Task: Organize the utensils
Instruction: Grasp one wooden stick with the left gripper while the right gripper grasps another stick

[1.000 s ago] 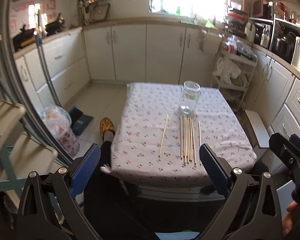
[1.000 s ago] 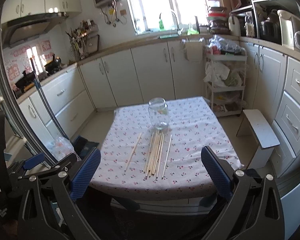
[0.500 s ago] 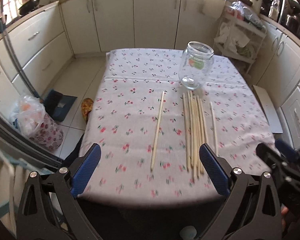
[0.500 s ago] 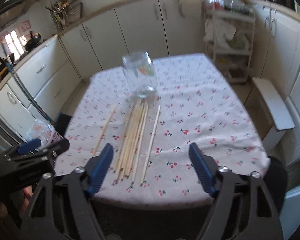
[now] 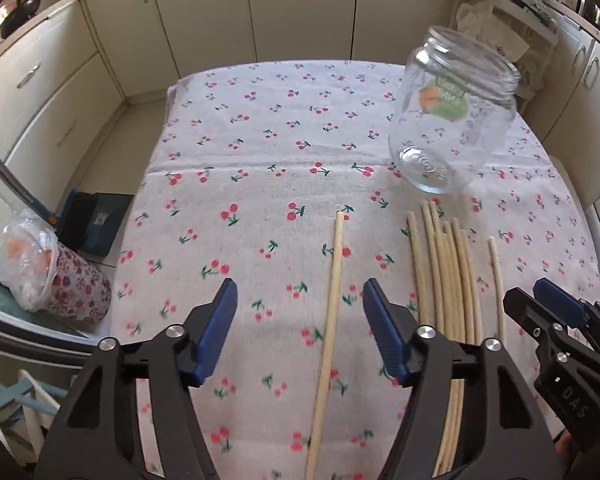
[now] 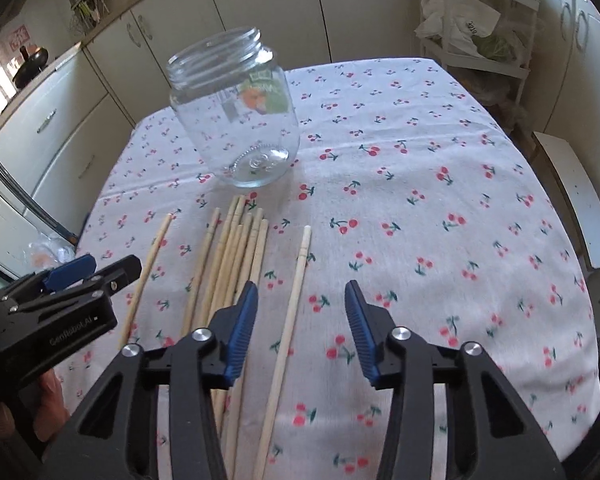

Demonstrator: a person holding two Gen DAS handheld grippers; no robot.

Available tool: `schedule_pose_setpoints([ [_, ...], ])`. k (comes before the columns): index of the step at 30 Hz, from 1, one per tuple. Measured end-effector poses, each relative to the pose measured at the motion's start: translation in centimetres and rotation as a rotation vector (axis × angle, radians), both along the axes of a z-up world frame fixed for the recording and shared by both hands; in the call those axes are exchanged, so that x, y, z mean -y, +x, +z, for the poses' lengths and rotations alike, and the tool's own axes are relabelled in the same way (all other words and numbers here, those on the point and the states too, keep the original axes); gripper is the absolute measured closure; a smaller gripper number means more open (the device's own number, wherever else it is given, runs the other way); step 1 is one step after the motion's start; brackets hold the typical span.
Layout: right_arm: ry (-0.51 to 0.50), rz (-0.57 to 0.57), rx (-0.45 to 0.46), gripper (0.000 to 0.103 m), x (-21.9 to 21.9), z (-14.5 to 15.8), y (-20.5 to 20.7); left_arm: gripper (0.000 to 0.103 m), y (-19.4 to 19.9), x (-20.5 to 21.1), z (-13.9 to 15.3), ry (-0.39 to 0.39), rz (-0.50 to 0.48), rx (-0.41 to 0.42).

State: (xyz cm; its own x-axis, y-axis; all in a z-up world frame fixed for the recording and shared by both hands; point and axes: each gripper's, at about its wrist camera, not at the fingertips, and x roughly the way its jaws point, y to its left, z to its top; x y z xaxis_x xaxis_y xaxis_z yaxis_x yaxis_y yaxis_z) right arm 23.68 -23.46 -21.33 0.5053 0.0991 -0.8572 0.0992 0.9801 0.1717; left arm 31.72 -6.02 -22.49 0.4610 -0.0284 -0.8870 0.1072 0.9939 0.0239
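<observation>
My left gripper [image 5: 300, 328] and right gripper [image 6: 300, 324], jaws closing but not yet touching, each straddle one stray pale wooden chopstick [image 5: 332, 300] [image 6: 292, 304] apart from the bundle, likely bound for the empty clear glass jar [image 6: 236, 116].

The left gripper [image 6: 66, 280], seen from the right wrist, reads "GenRobot.AI". The right gripper [image 5: 556, 304], seen from the left wrist, shows "DAS". The jar [image 6: 236, 112] label is unreadable.

Cream kitchen cabinets [image 5: 204, 12] around cherry-print table [image 5: 260, 128]
</observation>
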Motion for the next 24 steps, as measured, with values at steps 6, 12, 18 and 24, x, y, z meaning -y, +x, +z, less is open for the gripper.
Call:
schedule_pose_setpoints([
  [6, -0.026, 0.044, -0.019, 0.064, -0.2, -1.3, 1.2, 0.053, 1.4, 0.5, -1.4, 0.012, -0.034, -0.021],
  [12, -0.061, 0.110, -0.013, 0.091, -0.3, -1.5, 1.8, 0.071, 2.2, 1.0, -2.0, 0.012, -0.055, -0.020],
  [18, -0.087, 0.171, -0.020, 0.095, -0.4, -1.4, 1.7, 0.098, 1.9, 1.4, -1.8, 0.012, -0.093, -0.035],
  [24, -0.114, 0.193, -0.043, 0.091, -0.8, -1.4, 2.3, 0.096, 1.8, 1.4, -1.8, 0.021, -0.089, -0.050],
])
